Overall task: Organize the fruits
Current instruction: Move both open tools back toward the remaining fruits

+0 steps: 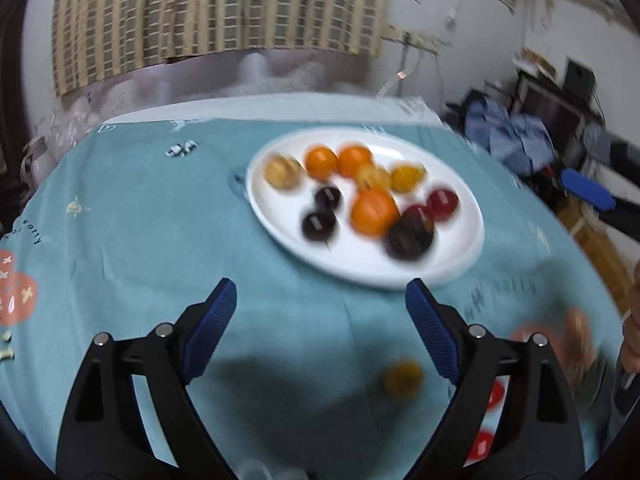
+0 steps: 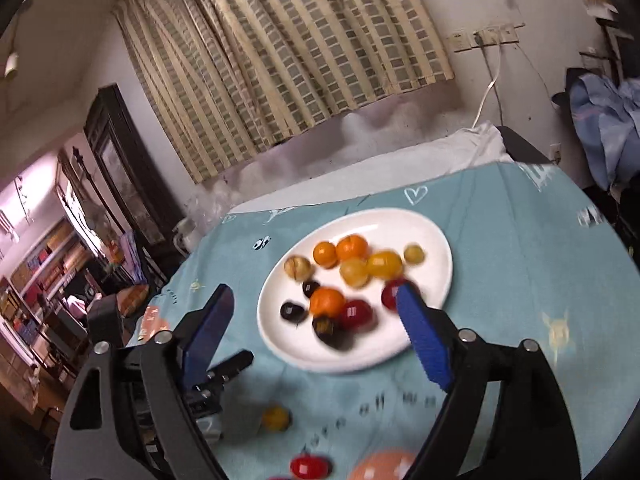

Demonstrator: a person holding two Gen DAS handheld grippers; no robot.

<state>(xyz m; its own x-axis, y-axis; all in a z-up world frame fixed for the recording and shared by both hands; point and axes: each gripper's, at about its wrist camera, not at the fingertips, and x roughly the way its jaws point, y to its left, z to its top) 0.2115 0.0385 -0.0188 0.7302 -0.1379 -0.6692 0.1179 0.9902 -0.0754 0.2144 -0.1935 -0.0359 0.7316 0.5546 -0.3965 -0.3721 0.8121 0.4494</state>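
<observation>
a checked curtain [image 2: 280, 60] hangs on the back wall above the desk. a teal printed cloth [image 1: 140, 240] covers the desk. blue clothes [image 2: 604, 120] lie heaped at the right. a dark cabinet [image 2: 120, 160] stands at the left, with shelves [image 2: 44, 268] beyond it. a white cable [image 2: 490, 88] drops from wall sockets [image 2: 486, 38].

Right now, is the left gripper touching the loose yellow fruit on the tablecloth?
Apart. The left wrist view shows the left gripper with its jaws wide open and empty; the yellow fruit lies on the tablecloth below, with bare cloth between it and the right-side finger.
</observation>
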